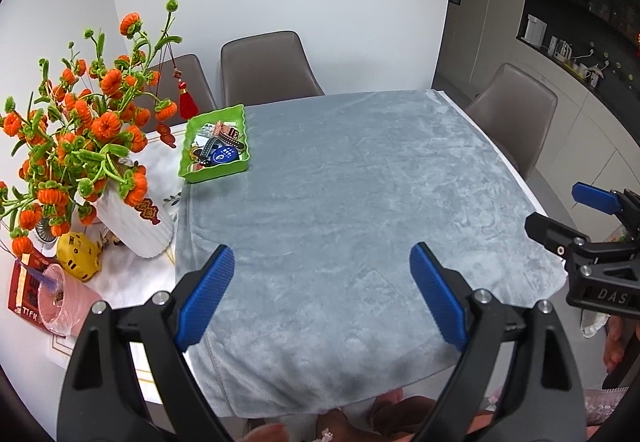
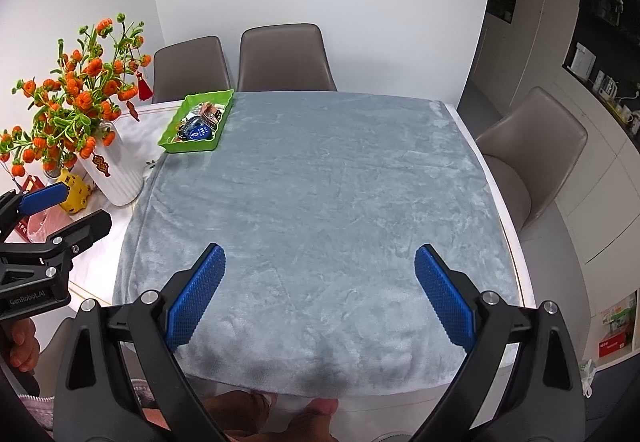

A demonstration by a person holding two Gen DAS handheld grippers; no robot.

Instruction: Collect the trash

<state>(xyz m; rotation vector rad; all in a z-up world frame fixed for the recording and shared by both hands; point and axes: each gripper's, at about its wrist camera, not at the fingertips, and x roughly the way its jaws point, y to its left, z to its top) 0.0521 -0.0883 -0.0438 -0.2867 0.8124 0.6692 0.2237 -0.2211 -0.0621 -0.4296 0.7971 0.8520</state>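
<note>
A green tray holding watch straps, a blue round item and other small bits sits at the far left of the grey cloth. My left gripper is open and empty above the near edge of the cloth. My right gripper is open and empty, also over the near edge. A pink bin with a plastic liner stands at the table's near left corner; it shows partly in the right wrist view. Each gripper shows at the other view's edge.
A white vase of orange flowers and a yellow toy stand on the left. A red packet lies by the bin. Brown chairs surround the table.
</note>
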